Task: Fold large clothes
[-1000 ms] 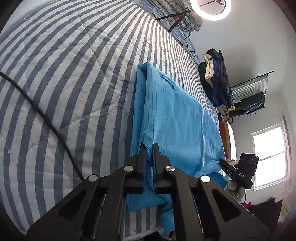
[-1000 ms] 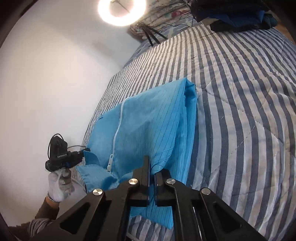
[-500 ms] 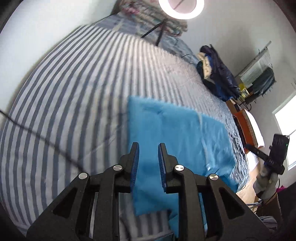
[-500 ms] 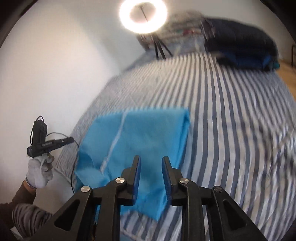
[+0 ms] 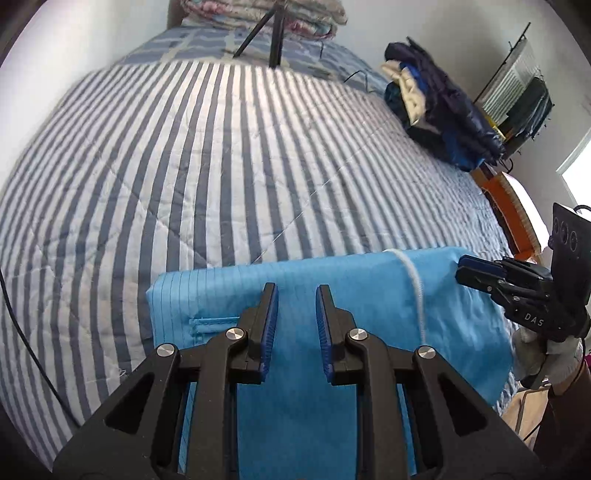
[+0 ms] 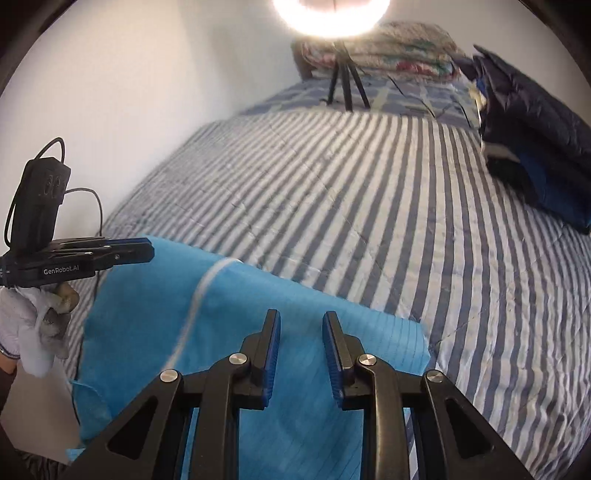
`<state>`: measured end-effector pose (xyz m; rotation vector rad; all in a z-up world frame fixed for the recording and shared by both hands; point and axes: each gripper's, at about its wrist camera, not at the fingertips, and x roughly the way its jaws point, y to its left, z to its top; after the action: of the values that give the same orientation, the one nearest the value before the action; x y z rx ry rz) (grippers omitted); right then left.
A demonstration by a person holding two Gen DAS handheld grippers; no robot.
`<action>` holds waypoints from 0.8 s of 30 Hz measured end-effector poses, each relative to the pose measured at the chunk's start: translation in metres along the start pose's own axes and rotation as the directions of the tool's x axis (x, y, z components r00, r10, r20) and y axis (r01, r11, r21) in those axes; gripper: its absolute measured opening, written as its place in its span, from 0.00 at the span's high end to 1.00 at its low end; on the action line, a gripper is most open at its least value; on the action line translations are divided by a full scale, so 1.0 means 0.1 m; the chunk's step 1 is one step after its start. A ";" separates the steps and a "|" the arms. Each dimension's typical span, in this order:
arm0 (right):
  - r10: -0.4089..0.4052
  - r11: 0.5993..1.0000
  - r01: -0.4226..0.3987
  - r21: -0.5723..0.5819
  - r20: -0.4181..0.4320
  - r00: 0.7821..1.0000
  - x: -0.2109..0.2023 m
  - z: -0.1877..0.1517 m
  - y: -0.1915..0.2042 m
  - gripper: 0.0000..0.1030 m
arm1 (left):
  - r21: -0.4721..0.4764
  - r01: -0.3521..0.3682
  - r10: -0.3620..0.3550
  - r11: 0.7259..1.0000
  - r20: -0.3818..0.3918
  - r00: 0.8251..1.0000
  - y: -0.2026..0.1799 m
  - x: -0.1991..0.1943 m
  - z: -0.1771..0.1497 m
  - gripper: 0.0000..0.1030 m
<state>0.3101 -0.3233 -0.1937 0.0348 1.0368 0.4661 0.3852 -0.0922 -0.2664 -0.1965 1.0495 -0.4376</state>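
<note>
A bright blue garment (image 5: 369, 295) with a white zip line (image 5: 415, 288) lies folded flat near the front edge of the striped bed cover (image 5: 184, 166). My left gripper (image 5: 295, 286) hovers over its left half, open, with nothing between the blue pads. In the right wrist view the same garment (image 6: 147, 314) lies below my right gripper (image 6: 301, 313), which is open and empty over its right half. Each view shows the other gripper from the side: the right gripper (image 5: 460, 271) at the garment's right end, the left gripper (image 6: 149, 249) at its left end.
A pile of dark jackets (image 5: 439, 114) lies at the bed's right side. A tripod (image 5: 273, 33) with a ring light (image 6: 332, 14) stands near folded quilts at the head. A black cable (image 5: 22, 332) crosses the cover on the left. A gloved hand (image 6: 33, 332) holds the left gripper.
Both grippers were shut on the blue fabric's near edge a second ago. They have let go, opened, pulled back and rolled level, and the garment lies flat.
</note>
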 end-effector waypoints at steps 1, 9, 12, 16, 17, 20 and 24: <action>0.008 1.000 -0.008 0.014 -0.007 1.000 0.05 -0.04 -0.05 0.77 | -0.002 -0.001 0.001 1.000 -0.006 1.000 0.02 0.05 -0.01 0.82; -0.040 0.999 0.041 0.010 -0.062 0.997 0.14 -0.15 -0.11 0.80 | 0.018 -0.016 0.017 1.000 -0.023 1.000 0.06 0.12 -0.10 0.82; 0.034 0.999 -0.034 0.006 -0.001 0.999 -0.26 -0.18 -0.03 0.77 | 0.037 0.001 -0.002 0.999 0.029 1.000 0.00 -0.24 -0.14 0.82; 0.200 0.980 -0.199 -0.027 0.024 0.979 -0.76 -0.43 0.11 0.76 | 0.082 0.078 -0.083 0.994 0.064 0.994 -0.13 -0.80 -0.44 0.82; 0.231 0.973 -0.230 -0.032 0.016 0.973 -0.84 -0.53 0.15 0.76 | 0.096 0.098 -0.105 0.991 0.061 0.993 -0.16 -0.90 -0.53 0.82; 0.333 0.943 -0.333 0.006 0.008 0.943 -0.91 -0.80 0.19 0.77 | 0.158 0.173 -0.176 0.972 0.007 0.984 -0.33 -1.12 -0.89 0.82; 0.376 0.927 -0.375 0.029 -0.026 0.926 -0.73 -1.04 0.26 0.78 | 0.224 0.237 -0.223 0.945 -0.086 0.971 -0.61 -1.13 -1.21 0.82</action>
<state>0.1835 -0.3474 -0.1815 0.2521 1.0692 0.8055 0.2164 -0.0915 -0.2145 -0.0967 1.0276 -0.7784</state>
